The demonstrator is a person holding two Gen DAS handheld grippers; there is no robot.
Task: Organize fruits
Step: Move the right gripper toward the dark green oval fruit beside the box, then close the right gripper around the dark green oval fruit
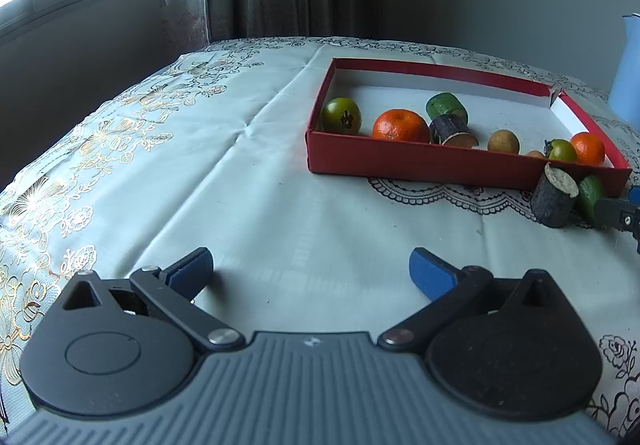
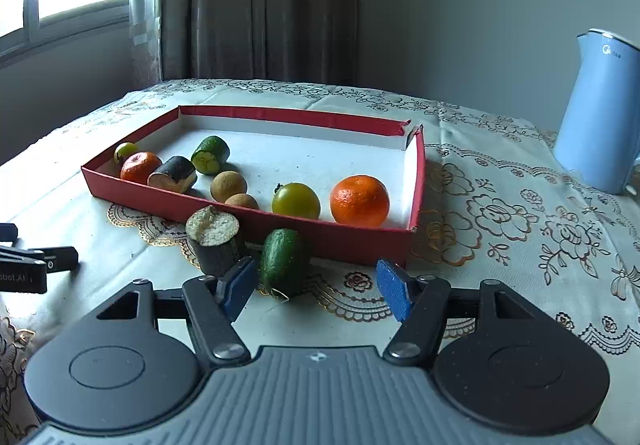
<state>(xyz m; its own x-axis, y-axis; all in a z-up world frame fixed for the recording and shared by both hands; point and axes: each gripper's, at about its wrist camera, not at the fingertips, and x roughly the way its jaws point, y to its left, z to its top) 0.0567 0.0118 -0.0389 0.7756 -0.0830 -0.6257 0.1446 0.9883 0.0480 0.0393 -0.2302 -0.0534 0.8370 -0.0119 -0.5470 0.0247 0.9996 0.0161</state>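
Note:
A red box (image 2: 348,241) (image 1: 420,161) holds several fruits: two oranges (image 2: 359,201) (image 1: 400,125), green tomatoes (image 2: 296,201) (image 1: 341,115), brown longans (image 2: 229,185), a green piece (image 2: 210,155) and a dark cut piece (image 2: 174,173). Outside its near wall stand a dark cut cylinder (image 2: 216,243) (image 1: 554,197) and a green avocado-like fruit (image 2: 283,261) (image 1: 591,193). My right gripper (image 2: 318,291) is open, its left pad beside the green fruit. My left gripper (image 1: 311,273) is open and empty over bare cloth, left of the box.
A blue kettle (image 2: 596,113) stands at the right on the embroidered tablecloth (image 1: 200,185). Curtains and a window are behind the table. The left gripper's tip (image 2: 36,265) shows at the left edge of the right wrist view.

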